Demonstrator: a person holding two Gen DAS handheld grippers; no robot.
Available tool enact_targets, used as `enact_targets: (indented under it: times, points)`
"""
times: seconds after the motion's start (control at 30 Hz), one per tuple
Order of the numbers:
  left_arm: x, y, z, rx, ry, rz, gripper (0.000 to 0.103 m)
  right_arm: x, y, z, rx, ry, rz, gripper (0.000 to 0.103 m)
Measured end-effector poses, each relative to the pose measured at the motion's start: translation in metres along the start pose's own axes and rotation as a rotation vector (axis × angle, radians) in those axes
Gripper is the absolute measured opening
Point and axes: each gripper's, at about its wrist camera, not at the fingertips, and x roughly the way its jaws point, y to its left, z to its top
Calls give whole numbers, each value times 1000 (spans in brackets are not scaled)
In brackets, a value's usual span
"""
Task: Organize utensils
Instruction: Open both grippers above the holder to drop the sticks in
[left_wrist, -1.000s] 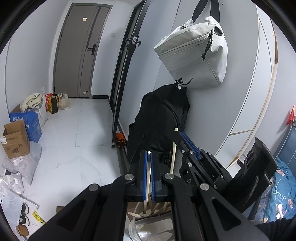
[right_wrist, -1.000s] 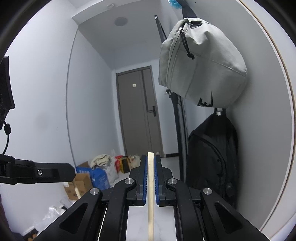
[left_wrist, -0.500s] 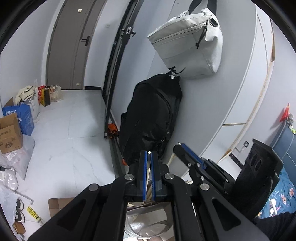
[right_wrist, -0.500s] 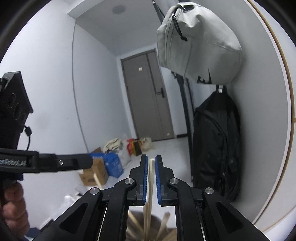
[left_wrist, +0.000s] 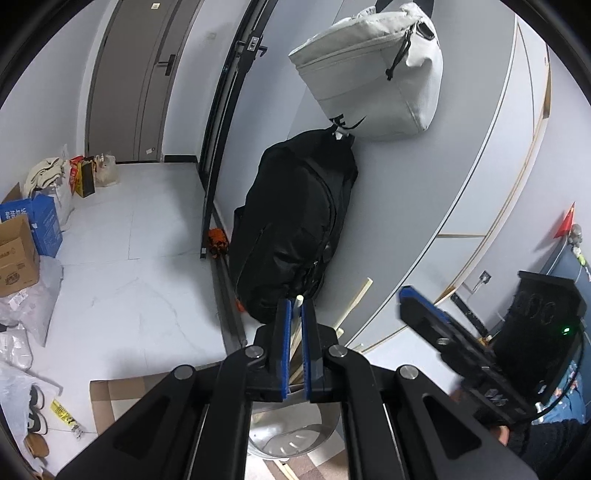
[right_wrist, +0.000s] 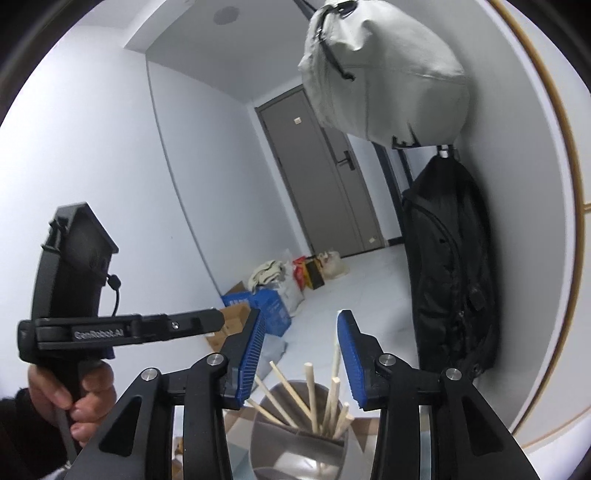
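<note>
A large pale grey duffel bag (left_wrist: 373, 74) hangs high on the right wall above a black backpack (left_wrist: 291, 236), and both wrist views take them in. Only the left wrist view shows the open brown cardboard box (left_wrist: 16, 254) at the far left edge of the white floor. Only the right wrist view shows the whole far grey door (right_wrist: 325, 177) and the bare hand (right_wrist: 70, 398) gripping the left tool's handle.

The shiny steel utensil cup (right_wrist: 299, 428) sits just below both tools. In the right wrist view its mouth is open to sight with a loose fan of pale wooden chopsticks (right_wrist: 314, 395) leaning inside; in the left wrist view only part of its rim (left_wrist: 295, 435) peeks out under the black linkage.

The right gripper (right_wrist: 301, 354) has its blue pads spread wide, holding nothing, directly above the chopstick tips. The left gripper (left_wrist: 294, 332) is pinched onto a single pale chopstick (left_wrist: 298, 301), whose tip pokes just past the pads. Its lower length is hidden behind the fingers, so whether it reaches into the cup cannot be told.
</note>
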Motion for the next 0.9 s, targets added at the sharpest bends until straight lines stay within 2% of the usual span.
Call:
enact_targets:
  times: [0.03, 0.17, 0.33, 0.5, 0.63, 0.73, 0.9]
  points:
    - [1, -2, 0, 6, 10, 14, 0, -4, -2, 1, 10, 3, 4, 49]
    - [7, -10, -2, 47, 46, 75, 0, -22, -3, 0, 1, 7, 9, 49]
    - [6, -6, 1, 13, 64, 99, 0, -42, -10, -7, 12, 9, 2, 50]
    - [7, -13, 4, 64, 59, 224, 1, -61, -16, -16, 41, 11, -14, 50]
    - [4, -25, 3, 93, 67, 236, 1, -66, -21, -20, 56, 9, -19, 50]
    - [7, -38, 3, 152, 79, 276, 1, -67, -22, -20, 62, 6, -17, 50]
    - [18, -46, -7, 217, 132, 279, 1, -64, -26, -22, 84, 12, -6, 50]
